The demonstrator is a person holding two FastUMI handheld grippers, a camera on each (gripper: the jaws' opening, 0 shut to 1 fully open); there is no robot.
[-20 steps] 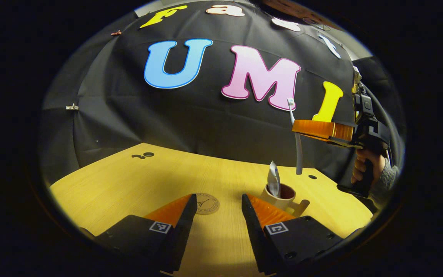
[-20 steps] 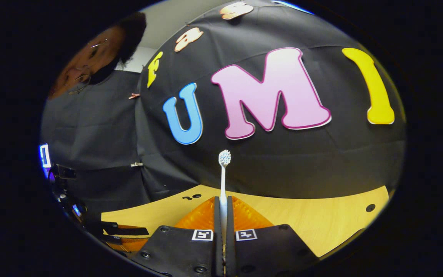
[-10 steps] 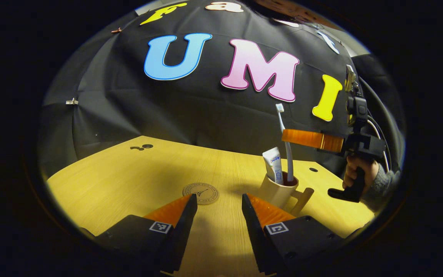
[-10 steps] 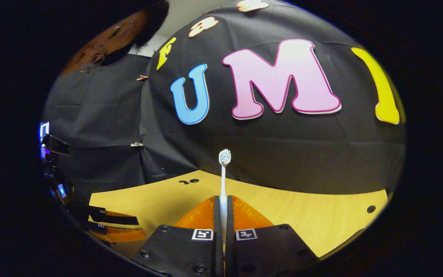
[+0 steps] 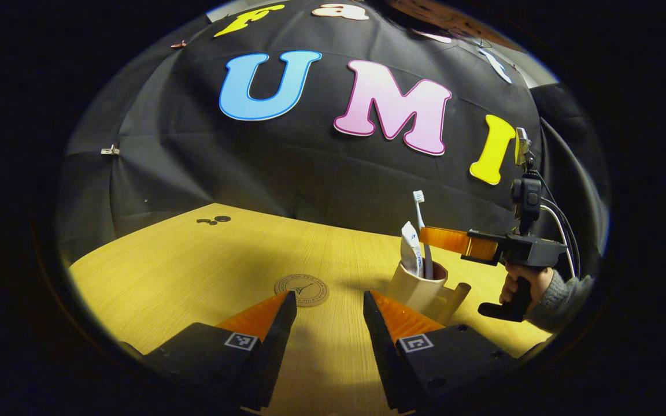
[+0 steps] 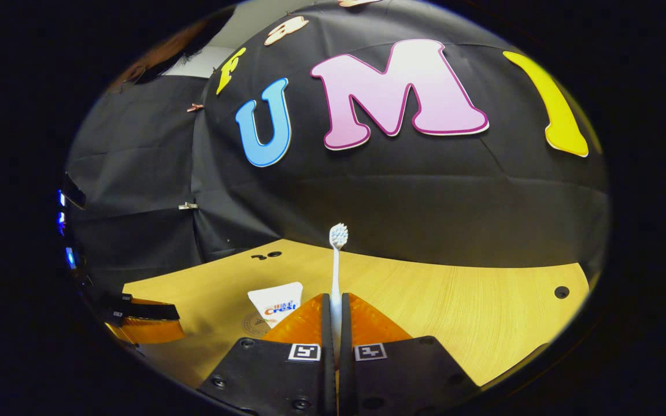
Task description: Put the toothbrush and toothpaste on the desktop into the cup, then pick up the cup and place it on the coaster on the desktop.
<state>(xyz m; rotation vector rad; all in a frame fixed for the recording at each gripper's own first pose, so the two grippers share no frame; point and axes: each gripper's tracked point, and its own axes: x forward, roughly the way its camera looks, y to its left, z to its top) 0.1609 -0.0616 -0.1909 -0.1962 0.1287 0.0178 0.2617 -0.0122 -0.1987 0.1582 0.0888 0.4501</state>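
Lower than a second ago, the right gripper (image 5: 425,236) is now bringing the toothbrush (image 5: 421,231) down inside the cup (image 5: 420,289), where before the brush was hanging in the air above it. In the left gripper view the brush is standing nearly upright in the cup, bristles up, just beside the toothpaste (image 5: 409,254) tube, which is also sticking out of the cup's mouth. A hand (image 5: 526,286) in a grey sleeve is gripping the handle of that tool off to the right.

In the right gripper view the right gripper's (image 6: 333,306) fingers are pressing together on the toothbrush (image 6: 336,271) shaft, with only the thin handle between them; the top of the toothpaste (image 6: 278,301) is showing just left of them.

Nearer the camera, the left gripper (image 5: 327,309) is hovering over the desktop (image 5: 194,266) with its fingers standing moderately apart and holding nothing. Between its tips and a little farther off, the round coaster (image 5: 302,289) is lying flat on the wood, to the left of the cup and clear of it. The cup's handle is pointing right.
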